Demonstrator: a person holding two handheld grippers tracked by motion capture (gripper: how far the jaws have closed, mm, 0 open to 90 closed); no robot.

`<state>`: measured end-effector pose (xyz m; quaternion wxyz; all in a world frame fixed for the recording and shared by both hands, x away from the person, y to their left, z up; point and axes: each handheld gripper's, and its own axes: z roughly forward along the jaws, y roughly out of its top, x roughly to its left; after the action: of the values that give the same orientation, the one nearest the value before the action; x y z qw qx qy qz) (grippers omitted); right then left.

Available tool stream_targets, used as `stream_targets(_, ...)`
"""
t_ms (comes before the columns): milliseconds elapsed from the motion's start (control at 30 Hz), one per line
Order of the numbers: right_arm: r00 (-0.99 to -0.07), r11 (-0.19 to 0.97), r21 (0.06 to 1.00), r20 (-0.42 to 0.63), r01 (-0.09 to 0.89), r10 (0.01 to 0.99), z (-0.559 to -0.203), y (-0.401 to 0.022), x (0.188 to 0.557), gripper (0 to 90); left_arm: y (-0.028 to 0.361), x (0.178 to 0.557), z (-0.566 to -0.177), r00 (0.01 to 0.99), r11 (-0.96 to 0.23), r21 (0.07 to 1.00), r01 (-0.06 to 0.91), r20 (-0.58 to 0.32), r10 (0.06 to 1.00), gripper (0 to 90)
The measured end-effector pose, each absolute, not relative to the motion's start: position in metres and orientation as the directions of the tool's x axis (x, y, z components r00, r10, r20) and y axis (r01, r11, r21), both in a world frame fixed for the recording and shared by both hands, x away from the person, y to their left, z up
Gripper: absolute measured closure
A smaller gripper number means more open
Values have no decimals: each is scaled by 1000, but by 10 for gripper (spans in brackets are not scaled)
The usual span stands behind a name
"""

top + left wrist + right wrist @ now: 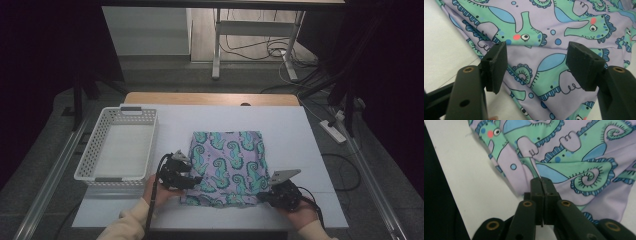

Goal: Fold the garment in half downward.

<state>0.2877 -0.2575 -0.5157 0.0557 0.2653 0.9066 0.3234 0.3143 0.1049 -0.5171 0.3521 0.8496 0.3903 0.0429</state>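
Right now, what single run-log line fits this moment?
left hand-held gripper: open over cloth | right hand-held gripper: shut on cloth edge | cloth: folded on table | basket: left of cloth

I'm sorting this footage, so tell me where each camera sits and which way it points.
High view: above the person's side, looking forward and down at the table; both hands show.
Left gripper view: rides the left gripper, jaws open over the seahorse cloth.
Right gripper view: rides the right gripper, jaws shut on a cloth fold.
All three views share the cloth.
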Motion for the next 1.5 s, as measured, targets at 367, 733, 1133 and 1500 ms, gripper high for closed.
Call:
stream_targets(367, -851, 556, 728, 71, 401, 520, -505, -235, 295, 488, 105, 320, -518, 677, -420, 648, 636, -206, 707, 335)
stream_targets(733, -857, 551, 745, 53, 376, 513, -506, -220, 302, 447, 107, 323, -517, 670, -410, 656, 634, -201, 714, 331)
stream_targets(1133, -868, 557, 749, 49, 359, 494, -506, -209, 305, 437, 109, 328, -514, 662, -392, 669, 631, -201, 722, 326)
stream_targets(1500, -877, 551, 762, 47, 341, 478, -502, -197, 303, 407, 111, 336, -509, 661, -382, 679, 627, -204, 722, 317)
